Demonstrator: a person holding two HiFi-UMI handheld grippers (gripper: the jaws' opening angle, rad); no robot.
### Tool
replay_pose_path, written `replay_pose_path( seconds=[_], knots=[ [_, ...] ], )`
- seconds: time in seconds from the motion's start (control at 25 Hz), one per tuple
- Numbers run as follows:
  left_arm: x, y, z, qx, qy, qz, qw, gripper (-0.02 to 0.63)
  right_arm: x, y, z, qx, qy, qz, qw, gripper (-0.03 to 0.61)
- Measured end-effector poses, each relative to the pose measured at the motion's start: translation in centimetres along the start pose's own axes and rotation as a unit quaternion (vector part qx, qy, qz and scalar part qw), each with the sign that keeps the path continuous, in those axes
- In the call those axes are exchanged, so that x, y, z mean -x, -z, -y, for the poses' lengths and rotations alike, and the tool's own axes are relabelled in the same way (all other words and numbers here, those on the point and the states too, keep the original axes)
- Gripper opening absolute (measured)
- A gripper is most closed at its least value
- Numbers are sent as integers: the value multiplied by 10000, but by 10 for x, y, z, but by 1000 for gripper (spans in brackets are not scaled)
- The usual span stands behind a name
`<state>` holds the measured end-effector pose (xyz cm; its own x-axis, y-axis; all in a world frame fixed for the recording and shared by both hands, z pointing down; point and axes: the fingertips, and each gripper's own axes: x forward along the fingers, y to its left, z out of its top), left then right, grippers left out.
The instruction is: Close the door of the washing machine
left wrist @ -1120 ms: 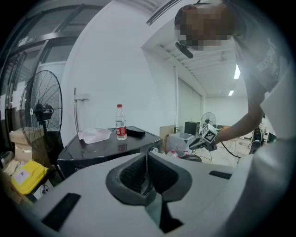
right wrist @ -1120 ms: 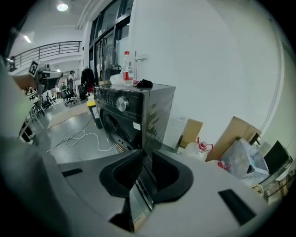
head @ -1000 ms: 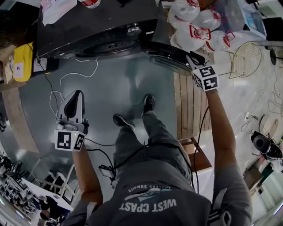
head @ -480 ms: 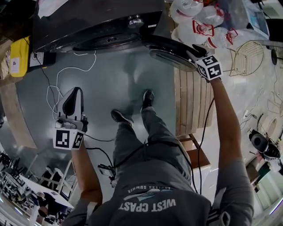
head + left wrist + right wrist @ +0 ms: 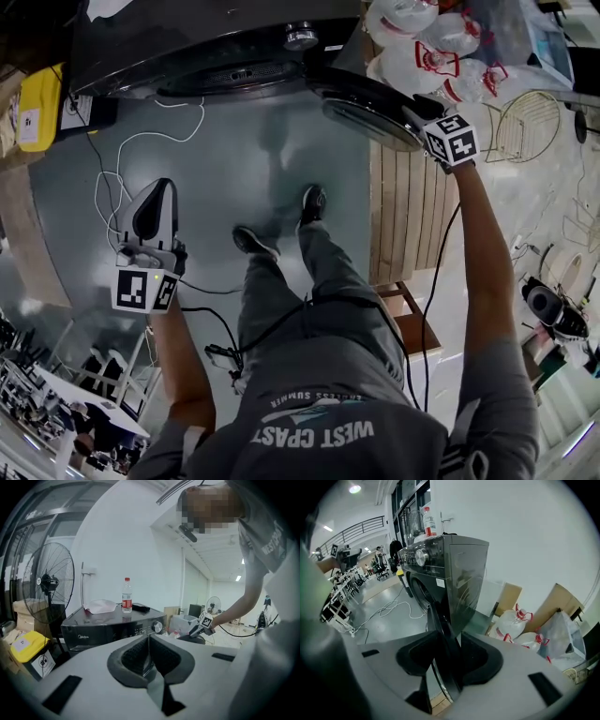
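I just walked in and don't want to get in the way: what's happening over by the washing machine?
A person stands facing the washing machine with a gripper in each hand. Its round door hangs open on the person's right. The right gripper is at the door's outer edge, which sits between its jaws; they have just been closing a little but do not clearly clamp it. The left gripper is shut and empty, held away from the machine.

Bare grey floor (image 5: 253,159) before the washing machine (image 5: 206,37): open passage, crossed only by a loose white cable (image 5: 202,117) at left. Open door (image 5: 370,108) juts out at right. Water jugs (image 5: 422,56) and a wooden pallet (image 5: 408,216) crowd the room beyond it.
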<state>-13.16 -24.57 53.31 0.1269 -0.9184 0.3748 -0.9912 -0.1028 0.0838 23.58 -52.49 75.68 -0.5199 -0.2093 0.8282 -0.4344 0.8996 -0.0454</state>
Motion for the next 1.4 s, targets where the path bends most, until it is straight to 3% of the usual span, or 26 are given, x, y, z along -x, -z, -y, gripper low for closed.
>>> replay_pose_path(
  seconds=[0.76, 1.4],
  knots=[
    [44, 12, -30, 205, -279, 163, 9993, 25, 2, 17, -90, 11, -537, -405, 9977, 133],
    [103, 23, -62, 340, -648, 304, 9969, 25, -20, 2, -188, -462, -1174, -504, 9907, 190]
  ],
)
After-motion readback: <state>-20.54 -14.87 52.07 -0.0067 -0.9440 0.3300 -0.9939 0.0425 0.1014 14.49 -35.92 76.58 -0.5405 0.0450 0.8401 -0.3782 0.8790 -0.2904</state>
